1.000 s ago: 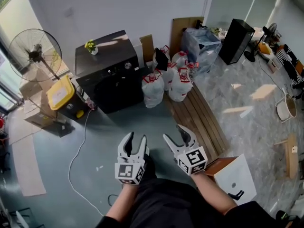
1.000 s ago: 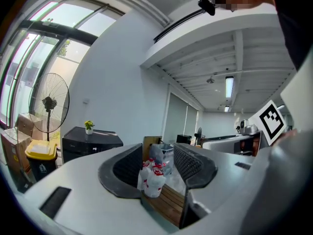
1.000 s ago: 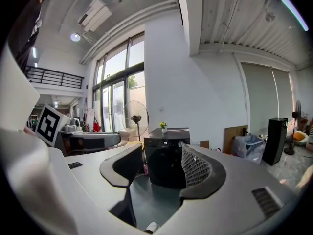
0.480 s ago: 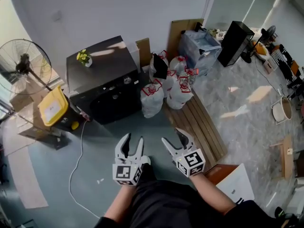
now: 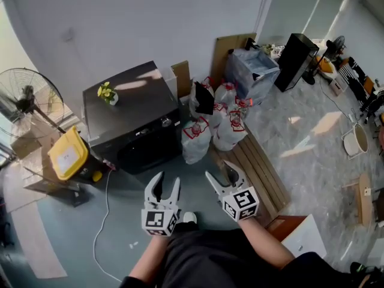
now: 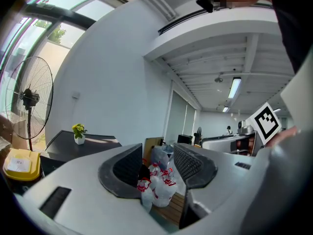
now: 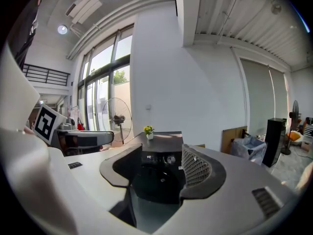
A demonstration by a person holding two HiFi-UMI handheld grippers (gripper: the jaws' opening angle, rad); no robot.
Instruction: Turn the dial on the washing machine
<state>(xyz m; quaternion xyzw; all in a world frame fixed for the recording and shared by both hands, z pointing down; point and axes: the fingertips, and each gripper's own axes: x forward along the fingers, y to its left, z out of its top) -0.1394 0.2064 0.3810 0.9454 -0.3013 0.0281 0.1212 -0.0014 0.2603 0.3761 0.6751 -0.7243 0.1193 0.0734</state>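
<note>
The black washing machine (image 5: 129, 116) stands against the white wall, its silver dial (image 5: 167, 122) at the front's upper right. My left gripper (image 5: 167, 182) and right gripper (image 5: 221, 173) hang side by side over the floor, well short of the machine, both open and empty. In the right gripper view the machine (image 7: 159, 177) and its dial (image 7: 170, 159) show between the open jaws of the right gripper (image 7: 163, 169). The left gripper (image 6: 157, 168) frames the white bags (image 6: 159, 182) instead.
A small potted plant (image 5: 107, 93) sits on the machine. A standing fan (image 5: 27, 98) and a yellow bin (image 5: 67, 155) are to its left, with a white cable (image 5: 99, 221) on the floor. White bags (image 5: 213, 131) and a wooden pallet (image 5: 255, 167) lie to the right.
The machine, bags and pallet have slid nearer and lower in the head view as I walk toward them. Both grippers keep the same open pose in front of me.
</note>
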